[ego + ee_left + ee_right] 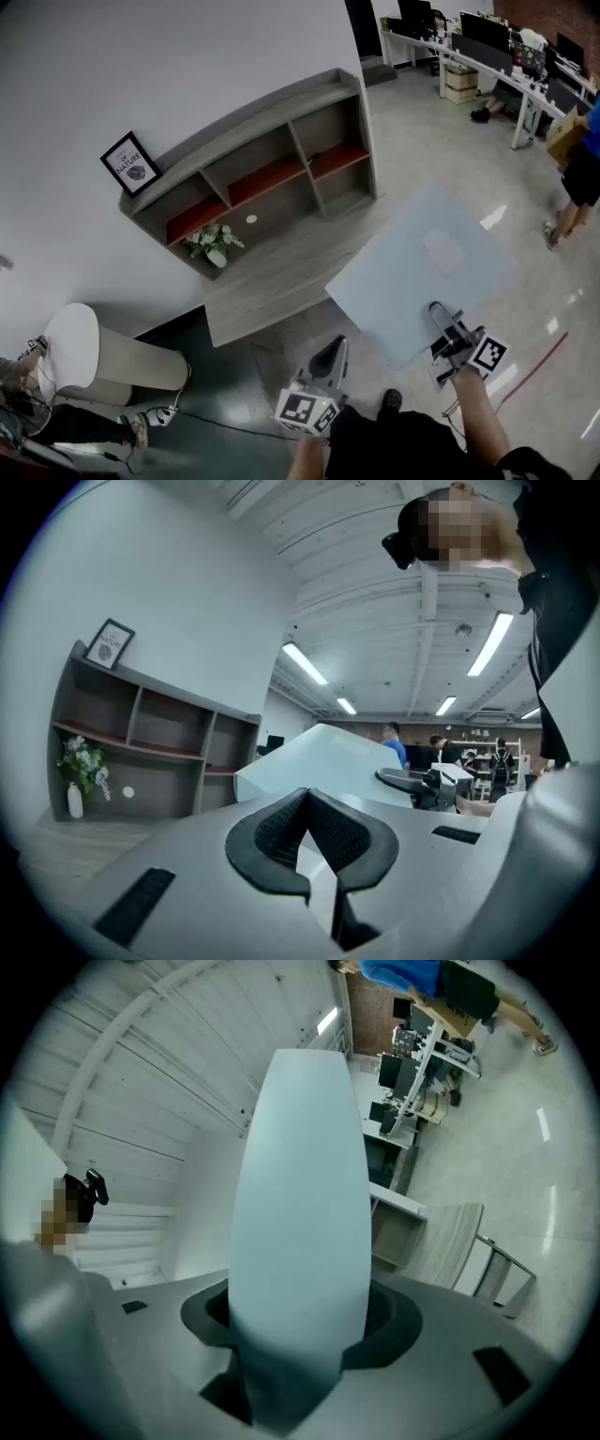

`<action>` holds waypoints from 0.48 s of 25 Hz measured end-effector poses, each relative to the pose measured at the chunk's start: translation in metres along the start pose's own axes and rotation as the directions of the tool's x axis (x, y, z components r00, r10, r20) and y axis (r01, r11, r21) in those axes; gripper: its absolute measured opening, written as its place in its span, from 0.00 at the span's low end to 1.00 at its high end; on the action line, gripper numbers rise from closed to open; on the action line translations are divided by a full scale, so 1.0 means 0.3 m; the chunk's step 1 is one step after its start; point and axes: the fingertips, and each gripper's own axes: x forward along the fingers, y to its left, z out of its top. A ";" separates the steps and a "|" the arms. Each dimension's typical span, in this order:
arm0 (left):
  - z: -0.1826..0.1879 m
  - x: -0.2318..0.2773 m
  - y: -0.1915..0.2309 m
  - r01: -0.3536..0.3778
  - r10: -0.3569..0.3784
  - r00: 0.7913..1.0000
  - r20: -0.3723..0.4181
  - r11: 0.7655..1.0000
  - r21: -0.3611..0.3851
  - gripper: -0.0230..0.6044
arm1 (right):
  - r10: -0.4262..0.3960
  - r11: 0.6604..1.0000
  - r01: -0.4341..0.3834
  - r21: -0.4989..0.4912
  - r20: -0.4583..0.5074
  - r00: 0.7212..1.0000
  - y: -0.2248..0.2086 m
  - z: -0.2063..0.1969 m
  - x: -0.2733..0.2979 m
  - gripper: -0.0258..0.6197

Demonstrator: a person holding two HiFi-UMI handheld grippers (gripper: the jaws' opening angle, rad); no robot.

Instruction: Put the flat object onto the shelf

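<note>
The pale blue, flat rectangular panel [422, 272] is hanging roughly level in the air over the floor, well apart from the grey wooden shelf unit with red-backed compartments [246, 124]. The right gripper [448, 330] is clamping its near edge, with the jaws set wide on the panel. The left gripper [330, 361] is idling beside the near-left corner, jaws together and empty. The carry step appears to be in hand. The next move is calling for an advance toward the shelf. The long axis seems to be running roughly parallel to the shelf front, with the far edge pointing slightly upward.
</note>
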 end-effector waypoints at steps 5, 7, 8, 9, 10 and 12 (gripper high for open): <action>0.001 0.025 -0.013 0.005 -0.005 1.000 -0.007 1.000 -0.005 0.06 | 0.001 1.000 -0.001 -0.021 -0.005 1.000 0.010 0.004 0.000 0.44; -0.002 0.027 -0.018 0.004 -0.004 1.000 -0.010 1.000 -0.009 0.06 | 0.001 1.000 -0.001 -0.021 -0.008 1.000 0.011 0.004 -0.001 0.44; -0.004 0.029 -0.021 0.003 -0.003 1.000 -0.012 1.000 -0.010 0.06 | -0.001 1.000 0.000 -0.022 -0.010 1.000 0.010 0.004 -0.002 0.44; -0.005 0.030 -0.025 0.003 -0.003 1.000 -0.013 1.000 -0.010 0.06 | -0.002 1.000 0.002 -0.024 -0.012 1.000 0.008 0.004 -0.004 0.44; -0.006 0.033 -0.030 0.004 -0.004 1.000 -0.013 1.000 -0.010 0.06 | -0.003 1.000 0.003 -0.021 -0.014 1.000 0.005 0.005 -0.005 0.44; -0.008 0.036 -0.038 0.006 -0.006 1.000 -0.015 1.000 -0.010 0.06 | 0.003 1.000 -0.003 -0.005 -0.015 1.000 0.002 0.006 -0.005 0.44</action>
